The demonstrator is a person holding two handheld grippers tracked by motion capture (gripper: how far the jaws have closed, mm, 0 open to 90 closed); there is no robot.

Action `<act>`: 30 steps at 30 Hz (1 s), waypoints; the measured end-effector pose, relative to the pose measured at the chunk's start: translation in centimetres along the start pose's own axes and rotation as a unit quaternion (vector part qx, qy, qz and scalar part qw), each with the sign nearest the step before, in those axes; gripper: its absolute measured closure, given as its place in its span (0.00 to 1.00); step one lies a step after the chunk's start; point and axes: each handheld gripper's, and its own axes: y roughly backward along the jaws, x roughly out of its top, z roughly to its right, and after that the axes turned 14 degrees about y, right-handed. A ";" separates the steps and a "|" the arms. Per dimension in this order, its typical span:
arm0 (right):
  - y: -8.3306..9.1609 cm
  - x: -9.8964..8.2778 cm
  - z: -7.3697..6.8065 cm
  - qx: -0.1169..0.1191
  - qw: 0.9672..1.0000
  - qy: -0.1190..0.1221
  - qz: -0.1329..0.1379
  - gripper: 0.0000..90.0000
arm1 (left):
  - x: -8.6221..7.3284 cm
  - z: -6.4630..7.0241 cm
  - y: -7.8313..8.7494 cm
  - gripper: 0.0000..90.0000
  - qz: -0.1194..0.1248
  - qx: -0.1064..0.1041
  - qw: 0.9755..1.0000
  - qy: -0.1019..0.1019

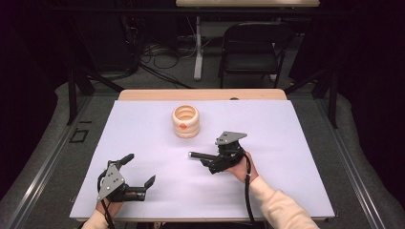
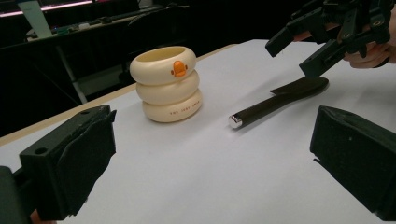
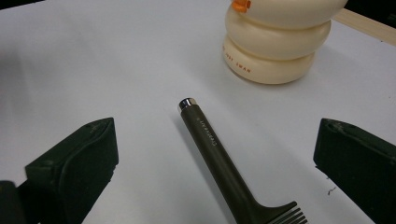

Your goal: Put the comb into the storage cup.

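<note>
One spatula (image 3: 219, 158), one ringed holder (image 1: 186, 121)

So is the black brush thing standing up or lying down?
Lying down. The brush rests flat on the white table, handle pointing toward the cream holder.

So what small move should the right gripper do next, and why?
Probably lower the right gripper and close it on the spatula. Its jaws stand open on either side of the handle and hover above it, as the left gripper view shows, and the spatula lies flat on the table, not held. The left gripper waits open, apart.
</note>
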 end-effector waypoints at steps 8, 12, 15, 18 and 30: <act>-1.0 0.3 0.5 -0.005 1.000 -0.001 -0.002 0.13 | 0.0 0.0 0.1 0.00 0.001 0.001 1.000 0.002; -1.5 0.5 0.6 -0.006 1.000 -0.003 -0.002 0.28 | 0.0 -0.1 0.1 0.00 0.001 0.001 1.000 0.002; -1.8 0.7 0.8 -0.005 1.000 -0.004 -0.004 0.44 | 0.0 -0.1 0.1 0.00 -0.001 0.003 1.000 0.001; -2.2 0.9 0.9 -0.002 1.000 -0.004 -0.007 0.60 | 0.0 -0.1 0.1 0.00 0.001 0.002 1.000 0.002; -4.2 1.3 0.9 0.001 1.000 -0.013 -0.027 0.99 | -0.1 -0.2 0.5 0.00 -0.001 0.005 1.000 0.001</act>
